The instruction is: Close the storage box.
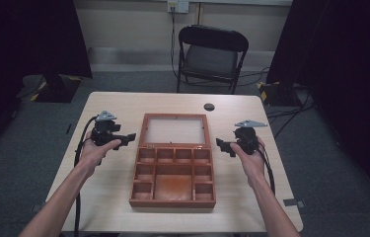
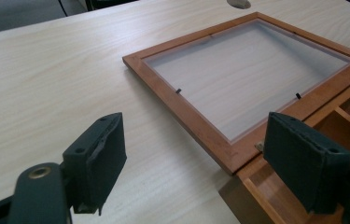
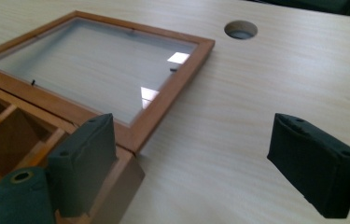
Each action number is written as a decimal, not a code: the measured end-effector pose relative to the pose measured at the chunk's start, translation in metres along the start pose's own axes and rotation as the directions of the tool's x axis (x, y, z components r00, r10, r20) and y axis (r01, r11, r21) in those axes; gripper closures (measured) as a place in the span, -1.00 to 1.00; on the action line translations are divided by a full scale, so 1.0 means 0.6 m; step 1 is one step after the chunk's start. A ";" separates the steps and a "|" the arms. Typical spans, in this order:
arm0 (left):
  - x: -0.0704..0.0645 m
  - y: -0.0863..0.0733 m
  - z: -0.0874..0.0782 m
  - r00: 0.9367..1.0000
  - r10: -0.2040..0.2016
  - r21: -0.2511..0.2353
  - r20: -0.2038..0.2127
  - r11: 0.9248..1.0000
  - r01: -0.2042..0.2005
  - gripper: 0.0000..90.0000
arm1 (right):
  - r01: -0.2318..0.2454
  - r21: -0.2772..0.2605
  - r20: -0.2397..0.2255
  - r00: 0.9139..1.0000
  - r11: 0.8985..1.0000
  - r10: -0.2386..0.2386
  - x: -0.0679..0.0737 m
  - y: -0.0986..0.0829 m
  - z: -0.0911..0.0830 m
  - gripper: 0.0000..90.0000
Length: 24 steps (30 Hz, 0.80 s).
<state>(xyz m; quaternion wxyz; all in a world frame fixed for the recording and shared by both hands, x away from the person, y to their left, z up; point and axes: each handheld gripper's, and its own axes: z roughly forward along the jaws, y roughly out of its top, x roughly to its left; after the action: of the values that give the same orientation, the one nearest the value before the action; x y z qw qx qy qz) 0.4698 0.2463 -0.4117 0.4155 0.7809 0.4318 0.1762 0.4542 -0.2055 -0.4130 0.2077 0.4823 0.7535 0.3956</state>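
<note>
A wooden box (image 1: 173, 177) with several empty compartments lies open in the middle of the table. Its glass-paned lid (image 1: 175, 130) is folded flat on the far side, and it also shows as the lid (image 2: 252, 74) and the lid (image 3: 98, 70). My left gripper (image 1: 127, 137) hovers just left of the box's hinge line, open with nothing between its jaws; in its own view my left gripper (image 2: 210, 158) frames the lid's near corner. My right gripper (image 1: 222, 144) hangs at the box's right side, also open and empty, and my right gripper (image 3: 200, 163) straddles the box's corner.
The light wooden table (image 1: 98, 197) has a round cable hole (image 1: 209, 106) near its far edge, the hole (image 3: 241, 29) being beyond the lid. A black folding chair (image 1: 211, 54) stands behind the table. Cables trail from both grippers along the forearms.
</note>
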 end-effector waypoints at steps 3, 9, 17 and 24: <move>0.004 0.012 0.002 1.000 -0.010 -0.016 -0.002 1.000 0.010 -0.56 | 0.010 -0.008 -0.020 1.000 1.000 -0.010 0.004 0.021 0.008 -0.67; 0.018 0.028 0.020 0.999 -0.033 -0.002 0.001 0.999 0.033 -0.55 | -0.021 0.034 -0.132 0.991 0.999 0.025 0.008 0.061 0.030 -0.67; 0.028 0.019 0.058 0.997 -0.071 0.030 -0.015 0.997 0.071 -0.54 | -0.010 0.081 -0.124 0.992 0.997 0.020 0.007 0.059 0.095 -0.67; 0.027 0.003 0.082 0.997 -0.079 0.066 0.023 0.995 0.077 -0.54 | -0.044 0.144 -0.145 0.987 0.989 0.065 -0.005 0.043 0.133 -0.67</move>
<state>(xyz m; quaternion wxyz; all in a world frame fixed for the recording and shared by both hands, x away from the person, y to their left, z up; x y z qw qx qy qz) 0.5108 0.2346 -0.4406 0.4019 0.7788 0.4622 0.1353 0.5255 -0.1706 -0.4404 0.1056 0.4852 0.7793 0.3822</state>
